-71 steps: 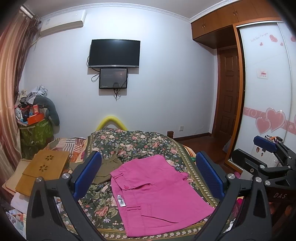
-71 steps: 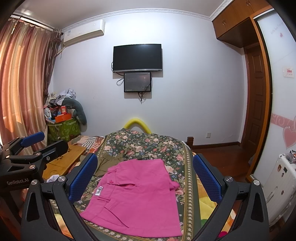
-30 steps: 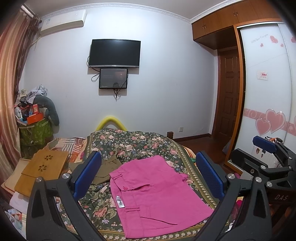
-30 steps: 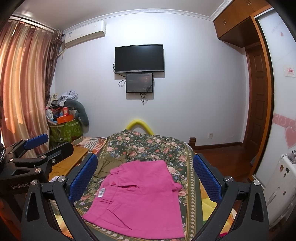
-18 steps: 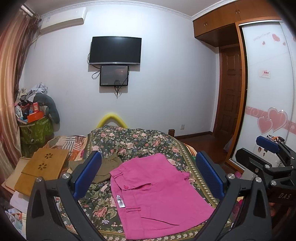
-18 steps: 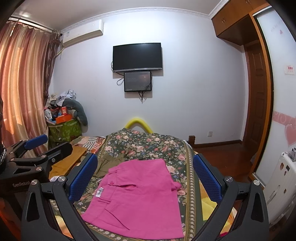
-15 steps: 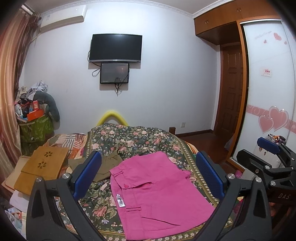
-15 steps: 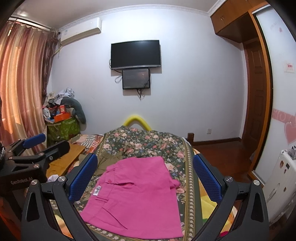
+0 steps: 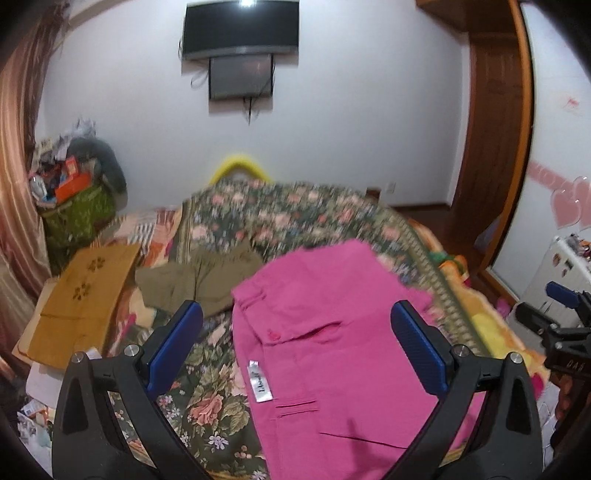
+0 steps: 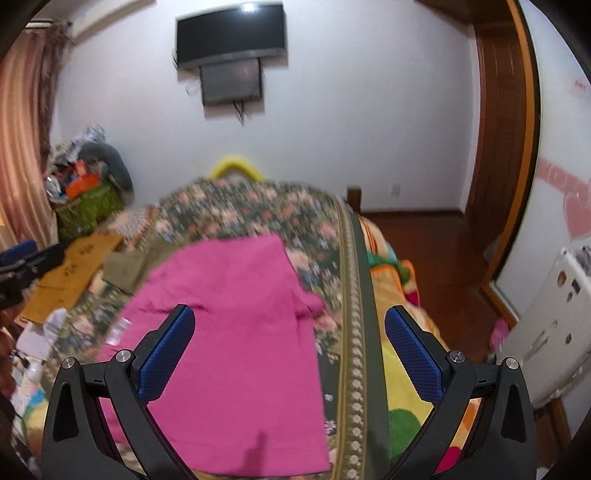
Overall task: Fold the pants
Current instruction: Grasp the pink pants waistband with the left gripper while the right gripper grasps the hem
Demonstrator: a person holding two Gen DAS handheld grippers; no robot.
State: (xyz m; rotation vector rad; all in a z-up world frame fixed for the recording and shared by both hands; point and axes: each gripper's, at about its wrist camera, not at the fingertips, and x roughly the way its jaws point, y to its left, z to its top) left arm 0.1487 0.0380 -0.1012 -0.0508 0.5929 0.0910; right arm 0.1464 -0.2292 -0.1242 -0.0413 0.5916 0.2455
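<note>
Blue-padded fingers of the left gripper [image 9: 293,350] stand wide apart above the near half of the pants [image 9: 332,354], holding nothing; the tool tilts downward toward the bed [image 9: 280,206]. The right gripper [image 10: 290,354] is likewise spread and empty, hovering over the pants' right portion, its right finger over the bed's bordered edge. Pink pants lie flat on the floral cover, waistband to the left with a white label [image 9: 259,382] showing, and the near hem reaches close to the bed's near edge. Bare cover remains on the left of the pants and beyond them. An olive garment [image 9: 199,273] lies just beside the pants' far left corner. A tan board [image 9: 81,291] rests off the left side of the bed. Beyond the bed, a television [image 9: 240,27] hangs on the white wall; both views are blurred there.
</note>
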